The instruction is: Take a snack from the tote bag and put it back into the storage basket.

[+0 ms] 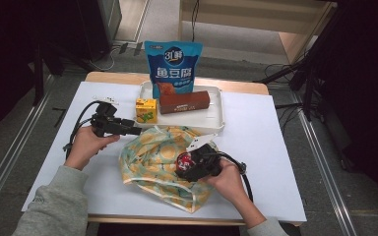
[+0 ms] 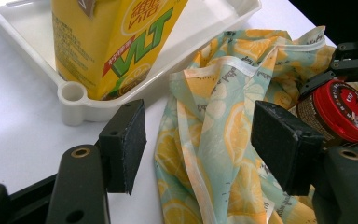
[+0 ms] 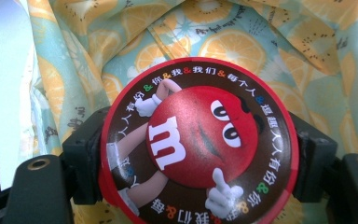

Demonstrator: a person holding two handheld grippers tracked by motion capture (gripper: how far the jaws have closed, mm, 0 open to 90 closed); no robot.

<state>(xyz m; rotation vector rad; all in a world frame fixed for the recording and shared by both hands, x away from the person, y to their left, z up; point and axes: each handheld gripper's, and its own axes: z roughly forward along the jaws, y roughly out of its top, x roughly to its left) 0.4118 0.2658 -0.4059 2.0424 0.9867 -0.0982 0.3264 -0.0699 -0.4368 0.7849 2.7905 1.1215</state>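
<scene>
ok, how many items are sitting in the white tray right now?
3: a yellow drink carton at the tray's front left corner, a brown log-shaped pack across the middle, and a blue snack bag upright at the back. Smaller items behind could be hidden.

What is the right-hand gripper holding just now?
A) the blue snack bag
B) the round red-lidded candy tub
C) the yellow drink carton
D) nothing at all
B: the right gripper has its jaws closed on either side of the candy tub, held above the lemon-print cloth bag.
</scene>
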